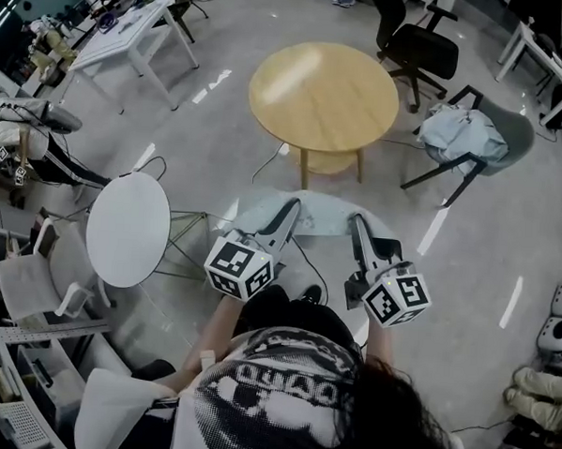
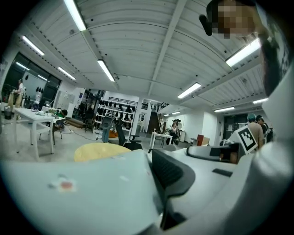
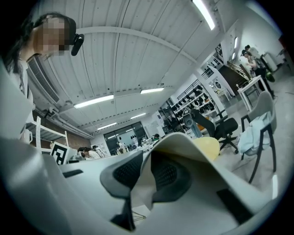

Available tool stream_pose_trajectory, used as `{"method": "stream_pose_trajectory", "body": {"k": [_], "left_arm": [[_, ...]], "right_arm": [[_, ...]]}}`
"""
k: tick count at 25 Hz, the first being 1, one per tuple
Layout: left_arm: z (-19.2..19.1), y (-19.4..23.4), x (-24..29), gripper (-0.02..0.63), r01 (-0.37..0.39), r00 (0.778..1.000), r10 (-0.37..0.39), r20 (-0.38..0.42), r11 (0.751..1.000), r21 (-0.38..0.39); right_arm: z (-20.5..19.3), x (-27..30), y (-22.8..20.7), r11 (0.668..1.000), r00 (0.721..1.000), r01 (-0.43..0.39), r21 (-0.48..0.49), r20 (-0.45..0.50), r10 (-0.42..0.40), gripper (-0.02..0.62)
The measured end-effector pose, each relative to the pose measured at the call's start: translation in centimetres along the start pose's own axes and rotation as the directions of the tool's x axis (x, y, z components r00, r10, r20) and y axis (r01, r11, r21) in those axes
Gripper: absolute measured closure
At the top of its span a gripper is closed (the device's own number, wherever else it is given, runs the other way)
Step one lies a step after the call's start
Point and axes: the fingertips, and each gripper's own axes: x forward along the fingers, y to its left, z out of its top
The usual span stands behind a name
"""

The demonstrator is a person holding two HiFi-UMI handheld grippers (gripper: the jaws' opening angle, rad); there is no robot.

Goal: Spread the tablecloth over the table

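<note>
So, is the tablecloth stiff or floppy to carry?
Probably floppy: the tablecloth folds sharply where the right gripper pinches it. Likely light: that pinch and the left gripper alone seem to carry it. It looks smooth, so perhaps slippery.

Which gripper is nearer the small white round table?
Left. The left gripper hangs to the right of the white round table, apart from it; the right gripper lies beyond the left one.
</note>
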Motion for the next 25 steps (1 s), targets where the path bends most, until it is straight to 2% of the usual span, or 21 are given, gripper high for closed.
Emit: {"method": "stream_pose_trajectory", "body": {"k": [7, 13, 20, 25], "left_arm": [[1.2, -2.4, 2.0, 0.543, 0.046, 0.999, -0.045, -0.012, 0.998, 0.041], [2.7, -3.2, 4.2, 0.543, 0.096, 0.995, -0.096, -0.008, 0.994, 0.058], [5.1, -3.6, 8.8, 0.543, 0.139, 0.989, -0.142, 0.046, 0.988, 0.075], [7.7, -2.0, 13.0, 0.543, 0.142, 0.984, -0.154, 0.094, 0.983, 0.116]], "right_arm": [[1.6, -1.5, -2.0, 1.000, 0.999, 0.012, 0.016, 0.045, -0.013, 0.538], [3.8, -1.6, -3.2, 0.999, 0.996, 0.037, -0.028, 0.078, -0.035, 0.537], [7.4, -0.2, -6.3, 0.995, 0.992, 0.045, -0.094, 0.122, -0.033, 0.535], [10.5, 3.3, -8.9, 0.992, 0.990, 0.032, -0.120, 0.137, -0.015, 0.534]]}}
